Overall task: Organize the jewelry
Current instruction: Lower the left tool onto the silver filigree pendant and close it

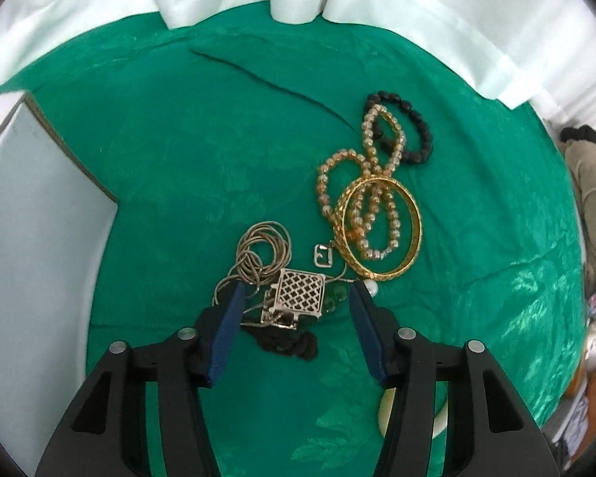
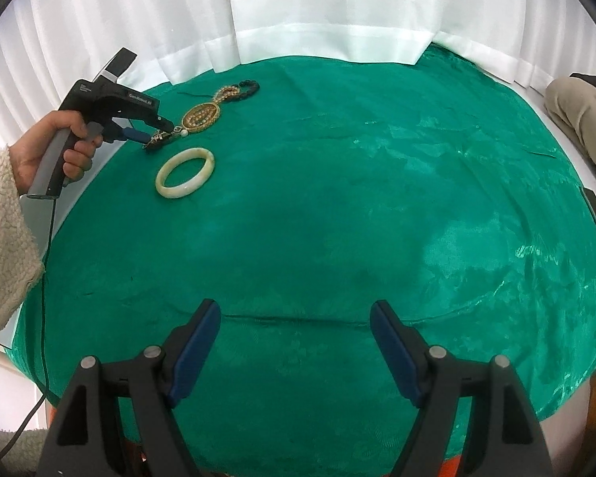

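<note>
Right, left gripper (image 1: 296, 294) spread wide around the square silver filigree pendant (image 1: 301, 293) on the shiny green damask cloth (image 1: 178, 159), coiled wire chain (image 1: 260, 248) beside it; smooth pale jade bangle (image 2: 185, 173) nearby; right gripper (image 2: 295, 320) open over bare cloth

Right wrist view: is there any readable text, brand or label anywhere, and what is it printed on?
"GenRobot.AI": white lettering on the side of the black left gripper, as best it reads.
Small white print near the back of the same gripper body: too small to read.
Jewelry, green cloth and white box: no text visible.
</note>
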